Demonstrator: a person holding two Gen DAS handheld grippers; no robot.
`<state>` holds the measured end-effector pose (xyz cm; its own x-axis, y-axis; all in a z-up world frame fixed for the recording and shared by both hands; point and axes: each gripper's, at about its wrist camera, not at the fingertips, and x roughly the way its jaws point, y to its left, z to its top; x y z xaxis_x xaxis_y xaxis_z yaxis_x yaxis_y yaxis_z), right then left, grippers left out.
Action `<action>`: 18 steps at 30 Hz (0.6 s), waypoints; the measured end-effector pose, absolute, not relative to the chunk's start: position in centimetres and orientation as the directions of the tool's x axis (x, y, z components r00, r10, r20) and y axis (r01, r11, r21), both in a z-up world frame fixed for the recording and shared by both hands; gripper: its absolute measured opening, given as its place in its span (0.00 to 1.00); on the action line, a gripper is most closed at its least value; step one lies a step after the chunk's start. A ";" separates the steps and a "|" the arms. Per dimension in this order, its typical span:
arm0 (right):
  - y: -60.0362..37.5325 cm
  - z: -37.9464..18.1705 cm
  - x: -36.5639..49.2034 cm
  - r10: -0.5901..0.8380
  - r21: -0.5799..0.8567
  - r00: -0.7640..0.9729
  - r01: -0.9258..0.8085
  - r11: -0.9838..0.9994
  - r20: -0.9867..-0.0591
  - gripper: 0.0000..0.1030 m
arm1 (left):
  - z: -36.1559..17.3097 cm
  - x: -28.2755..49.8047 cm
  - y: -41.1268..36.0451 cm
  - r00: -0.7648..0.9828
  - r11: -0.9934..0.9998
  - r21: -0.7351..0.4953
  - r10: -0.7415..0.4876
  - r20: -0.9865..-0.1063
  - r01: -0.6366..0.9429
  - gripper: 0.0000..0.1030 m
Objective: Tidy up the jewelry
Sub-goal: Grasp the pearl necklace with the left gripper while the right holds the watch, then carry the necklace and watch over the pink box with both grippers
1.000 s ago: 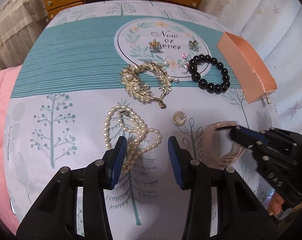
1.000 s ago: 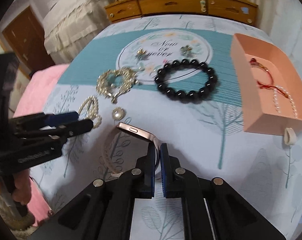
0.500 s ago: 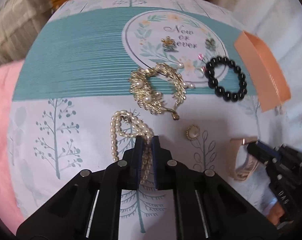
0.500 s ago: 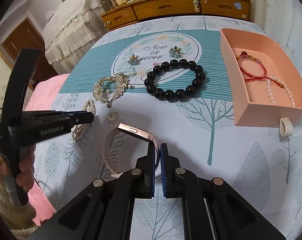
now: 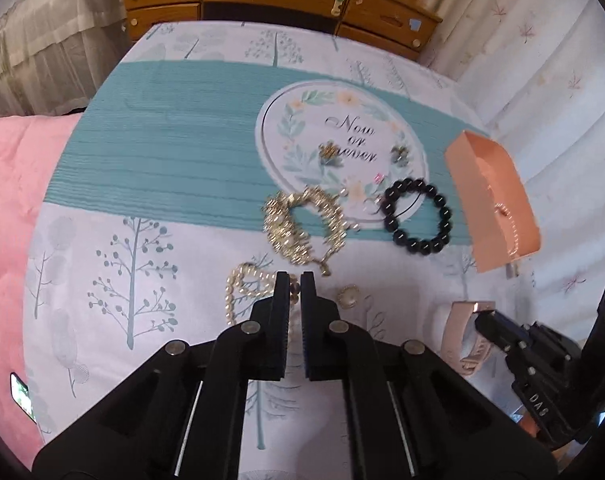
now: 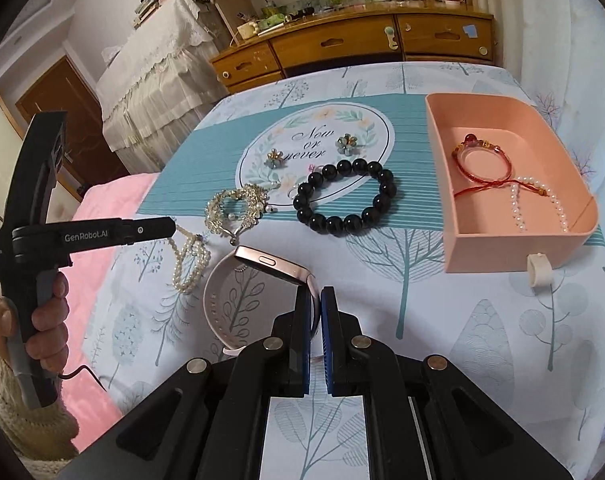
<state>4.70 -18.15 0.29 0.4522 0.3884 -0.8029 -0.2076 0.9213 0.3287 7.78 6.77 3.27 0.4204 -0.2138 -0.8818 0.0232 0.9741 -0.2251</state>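
The left hand-held gripper (image 5: 295, 282) is clamped on the pearl strand (image 6: 187, 261), which hangs from its tip just above the bed (image 6: 482, 320) in the right wrist view. The right hand-held gripper (image 6: 315, 298) is closed on the strap of the pink watch (image 6: 271, 263), whose case tilts up off the sheet. Beyond them lie a gold brooch (image 5: 302, 224), a black bead bracelet (image 6: 344, 196), a small round pearl piece (image 5: 347, 295) and two flower earrings (image 6: 345, 143). The pink tray (image 6: 502, 246) at the right holds a red cord bracelet (image 6: 482, 158) and a pearl chain (image 6: 538, 204).
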 end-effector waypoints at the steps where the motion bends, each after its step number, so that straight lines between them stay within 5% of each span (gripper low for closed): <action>1: -18.4 0.5 4.7 0.390 0.331 0.456 -0.206 0.921 -0.800 0.05 | 3.9 7.8 6.6 0.430 0.972 -0.234 -0.221 -0.875 0.023 0.03; 10: -22.0 5.6 4.7 0.370 0.332 0.572 -0.175 0.927 -0.732 0.05 | 13.5 7.8 3.3 0.566 0.957 -0.263 -0.284 -0.774 0.121 0.03; 18: -27.7 9.1 7.4 0.206 0.266 0.685 -0.019 0.964 -0.699 0.05 | 22.8 8.5 -3.6 0.645 0.926 -0.246 -0.375 -0.666 0.285 0.03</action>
